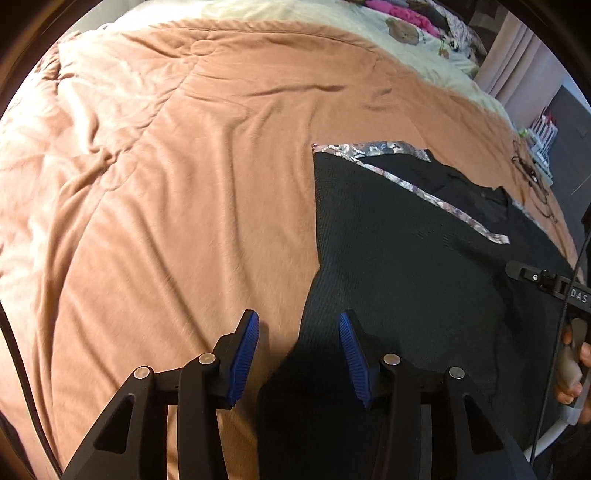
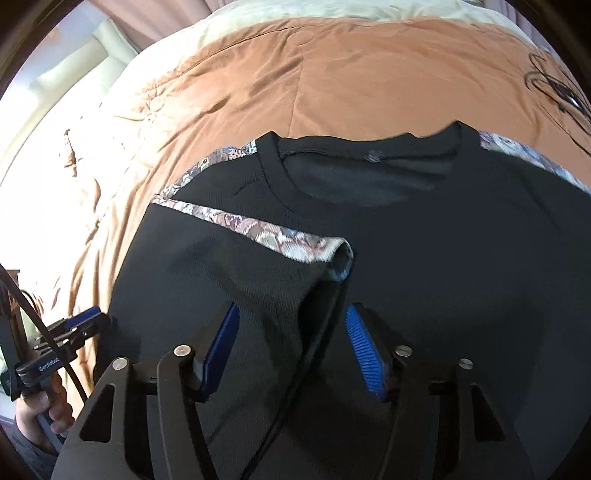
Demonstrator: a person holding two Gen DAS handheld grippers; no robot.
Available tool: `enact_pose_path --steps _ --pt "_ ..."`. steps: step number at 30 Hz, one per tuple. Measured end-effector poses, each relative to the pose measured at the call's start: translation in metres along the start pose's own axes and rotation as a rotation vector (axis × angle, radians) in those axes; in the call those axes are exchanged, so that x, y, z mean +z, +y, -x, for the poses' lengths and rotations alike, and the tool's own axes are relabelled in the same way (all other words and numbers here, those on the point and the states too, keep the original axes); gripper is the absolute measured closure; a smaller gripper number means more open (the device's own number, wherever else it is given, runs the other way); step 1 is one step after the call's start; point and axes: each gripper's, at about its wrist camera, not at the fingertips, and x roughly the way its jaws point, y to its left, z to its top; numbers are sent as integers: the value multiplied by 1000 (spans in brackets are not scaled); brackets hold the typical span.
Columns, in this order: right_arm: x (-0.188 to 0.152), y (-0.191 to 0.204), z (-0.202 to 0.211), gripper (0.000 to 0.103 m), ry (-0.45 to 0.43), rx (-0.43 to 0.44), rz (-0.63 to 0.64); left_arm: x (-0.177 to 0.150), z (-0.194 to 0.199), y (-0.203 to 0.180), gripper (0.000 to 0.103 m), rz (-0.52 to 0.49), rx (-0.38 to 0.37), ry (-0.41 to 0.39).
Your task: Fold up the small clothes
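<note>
A black T-shirt [image 2: 424,266] with floral shoulder trim [image 2: 258,230] lies flat on the orange bedspread [image 2: 332,81], neck away from me. Its left side and sleeve are folded inward over the body. My right gripper [image 2: 292,308] hovers open above that folded sleeve, and its blue pads [image 2: 364,350] press on nothing. In the left wrist view the shirt [image 1: 406,277] fills the right half. My left gripper [image 1: 298,315] stands open over the shirt's left edge, one finger above bare bedspread [image 1: 166,221]. Nothing is between its pads.
A thin black cable [image 2: 561,92] lies coiled on the bed's far right. A cream blanket with a bear print [image 1: 402,31] and pink clothes [image 1: 399,13] sit at the bed's far end. A hand [image 2: 40,406] holds the left gripper's handle.
</note>
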Motion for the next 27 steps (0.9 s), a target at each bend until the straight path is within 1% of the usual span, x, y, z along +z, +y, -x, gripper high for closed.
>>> enact_pose_path --steps 2,3,4,6,8,9,11,12,13,15,19,21,22,23,27 --pt "3 4 -11 53 10 -56 32 4 -9 -1 55 4 8 6" --pt "3 6 -15 55 13 -86 49 7 -15 -1 55 8 17 9" --pt "4 7 -19 59 9 -127 77 9 -19 -1 55 10 26 11" --pt "5 9 -21 60 -11 -176 108 13 -25 0 55 14 47 8" --pt "8 4 -20 60 -26 -219 101 16 -27 4 55 30 70 -2" --pt "9 1 -19 60 -31 -229 91 18 -27 5 55 31 106 -6" --pt "11 -7 -16 60 -41 -243 53 20 -26 6 55 17 199 -10" --pt "11 -11 -13 60 -39 -243 36 20 -25 8 55 20 233 -7" --pt "11 -12 -11 60 -36 -243 30 19 -24 11 55 33 230 -4" --pt "8 -12 -5 60 -39 -231 22 16 -18 16 55 62 192 2" --pt "-2 -18 20 60 -60 -181 0 7 1 11 55 58 179 -11" --pt "-8 -21 34 51 -67 -165 -2 2 12 4 55 51 152 -15" --pt "-11 -24 44 40 -74 -154 -4 -1 19 2 55 45 145 -18" --pt "-15 -26 53 32 -83 -144 -5 -2 24 -4 55 37 141 -22" --pt "-37 -37 88 25 -112 -133 -3 -9 42 -27 55 15 106 -27"
